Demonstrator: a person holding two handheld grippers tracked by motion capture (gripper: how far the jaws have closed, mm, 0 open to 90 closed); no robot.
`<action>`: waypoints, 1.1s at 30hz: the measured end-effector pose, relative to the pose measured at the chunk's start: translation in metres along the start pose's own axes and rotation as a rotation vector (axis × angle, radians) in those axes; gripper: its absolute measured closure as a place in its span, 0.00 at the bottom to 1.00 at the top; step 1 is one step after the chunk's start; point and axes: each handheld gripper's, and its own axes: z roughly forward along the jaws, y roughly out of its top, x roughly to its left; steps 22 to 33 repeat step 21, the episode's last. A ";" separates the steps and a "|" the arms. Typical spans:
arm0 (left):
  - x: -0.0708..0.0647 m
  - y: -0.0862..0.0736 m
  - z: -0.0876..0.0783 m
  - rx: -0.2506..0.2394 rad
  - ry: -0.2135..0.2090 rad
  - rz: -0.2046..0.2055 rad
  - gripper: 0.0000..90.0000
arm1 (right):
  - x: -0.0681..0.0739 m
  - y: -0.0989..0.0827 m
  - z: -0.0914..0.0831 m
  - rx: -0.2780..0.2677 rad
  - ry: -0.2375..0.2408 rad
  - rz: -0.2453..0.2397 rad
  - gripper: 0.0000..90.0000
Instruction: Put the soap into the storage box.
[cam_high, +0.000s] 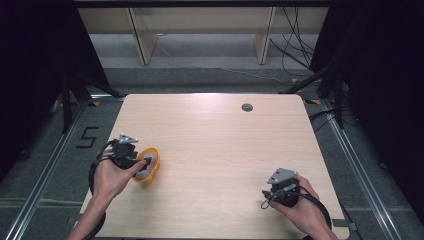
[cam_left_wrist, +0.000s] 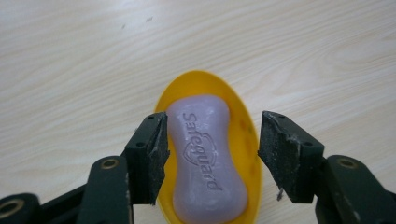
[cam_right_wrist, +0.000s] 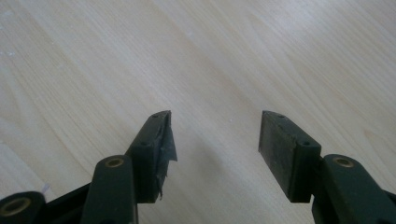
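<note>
A purple bar of soap (cam_left_wrist: 205, 163) stamped "Safeguard" lies in a yellow oval soap dish (cam_left_wrist: 198, 81) on the wooden table. My left gripper (cam_left_wrist: 213, 116) is open, its jaws straddling the soap and dish from the near end. The left pad (cam_left_wrist: 156, 149) sits right at the soap's edge, and the right pad (cam_left_wrist: 280, 149) stands just outside the dish rim. In the high view the dish (cam_high: 152, 154) and soap (cam_high: 144, 167) sit at the table's left, with the left gripper (cam_high: 139, 161) at them. My right gripper (cam_high: 276, 189) rests open at the front right, and between its jaws (cam_right_wrist: 215, 114) is bare wood.
The light wooden table (cam_high: 215, 140) has a round grey cable hole (cam_high: 247, 107) at the back right. Dark stands and cables flank the table on the floor. A shelf frame stands behind.
</note>
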 end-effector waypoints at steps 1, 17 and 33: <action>0.003 -0.012 -0.008 -0.042 -0.035 0.014 0.46 | 0.000 0.000 0.000 -0.001 -0.012 -0.001 0.50; 0.010 -0.105 -0.010 -0.231 -0.125 -0.118 0.33 | 0.001 0.001 0.000 -0.003 -0.009 -0.001 0.50; 0.007 -0.107 -0.006 -0.233 -0.129 -0.126 0.33 | 0.001 0.000 0.000 -0.004 -0.007 -0.003 0.50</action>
